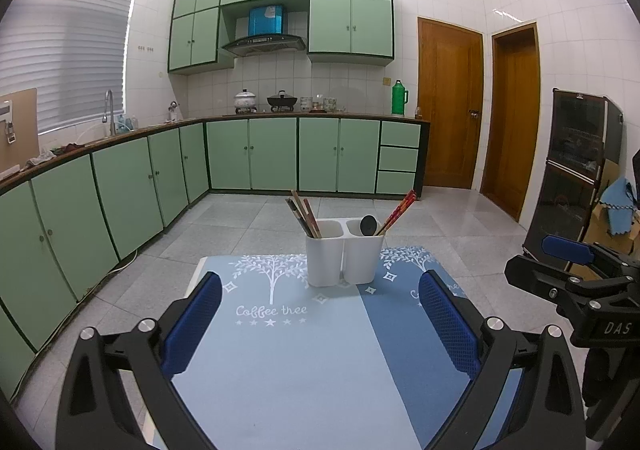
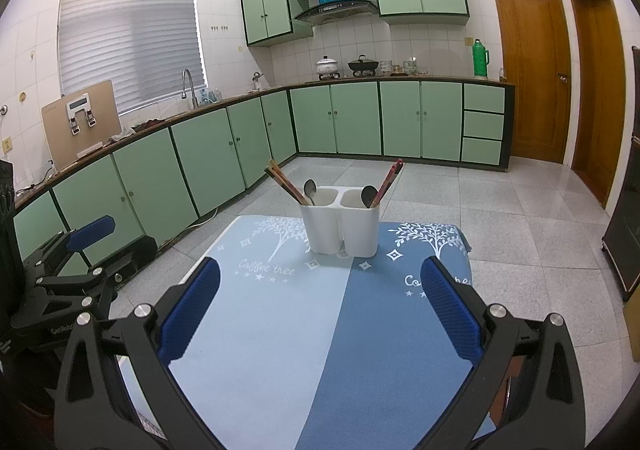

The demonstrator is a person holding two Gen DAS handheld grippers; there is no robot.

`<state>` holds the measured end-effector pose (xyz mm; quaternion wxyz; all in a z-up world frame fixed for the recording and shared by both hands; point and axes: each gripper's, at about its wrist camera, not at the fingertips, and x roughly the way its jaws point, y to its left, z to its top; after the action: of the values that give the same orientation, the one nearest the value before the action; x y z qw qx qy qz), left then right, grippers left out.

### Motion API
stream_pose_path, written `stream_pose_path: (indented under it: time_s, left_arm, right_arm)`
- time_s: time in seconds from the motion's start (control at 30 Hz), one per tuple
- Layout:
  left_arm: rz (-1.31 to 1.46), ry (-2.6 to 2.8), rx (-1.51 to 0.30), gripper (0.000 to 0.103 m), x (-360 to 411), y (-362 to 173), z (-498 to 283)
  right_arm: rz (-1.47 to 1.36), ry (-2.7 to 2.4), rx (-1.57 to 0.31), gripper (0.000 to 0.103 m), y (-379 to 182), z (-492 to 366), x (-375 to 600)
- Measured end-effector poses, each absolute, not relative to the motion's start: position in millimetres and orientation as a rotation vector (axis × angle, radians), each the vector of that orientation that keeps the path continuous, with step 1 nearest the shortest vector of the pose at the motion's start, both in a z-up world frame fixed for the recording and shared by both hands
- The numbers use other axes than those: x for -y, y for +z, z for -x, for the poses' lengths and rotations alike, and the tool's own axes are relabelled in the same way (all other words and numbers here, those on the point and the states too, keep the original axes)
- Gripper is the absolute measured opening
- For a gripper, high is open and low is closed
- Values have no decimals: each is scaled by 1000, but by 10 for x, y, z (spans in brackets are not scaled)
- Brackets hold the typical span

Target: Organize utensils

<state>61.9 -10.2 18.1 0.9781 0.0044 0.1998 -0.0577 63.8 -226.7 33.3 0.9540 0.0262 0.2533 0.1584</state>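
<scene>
A white two-compartment utensil holder point(image 1: 344, 252) point(image 2: 340, 220) stands at the far end of a blue "Coffee tree" table mat point(image 1: 288, 350) point(image 2: 320, 330). Its left compartment holds brown chopsticks point(image 1: 304, 216) point(image 2: 282, 182) and a metal spoon point(image 2: 310, 189). Its right compartment holds a dark spoon point(image 1: 367, 225) point(image 2: 369, 196) and red chopsticks point(image 1: 400, 210) point(image 2: 389, 177). My left gripper point(image 1: 320, 290) is open and empty, well short of the holder. My right gripper point(image 2: 320, 278) is open and empty, also short of it.
The table stands on a grey tiled floor. Green cabinets point(image 1: 256, 154) run along the left and back walls. A dark cabinet point(image 1: 572, 170) stands to the right. The right gripper shows at the right edge of the left wrist view point(image 1: 576, 266).
</scene>
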Motion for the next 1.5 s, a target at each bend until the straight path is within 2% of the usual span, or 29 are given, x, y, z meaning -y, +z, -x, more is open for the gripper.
stream_pose_path:
  time_s: [1.5]
  left_arm:
    - [2,-114,-416,97,90,146,-673]
  right_arm:
    - [-45,322,-522,97,265,-673,2227]
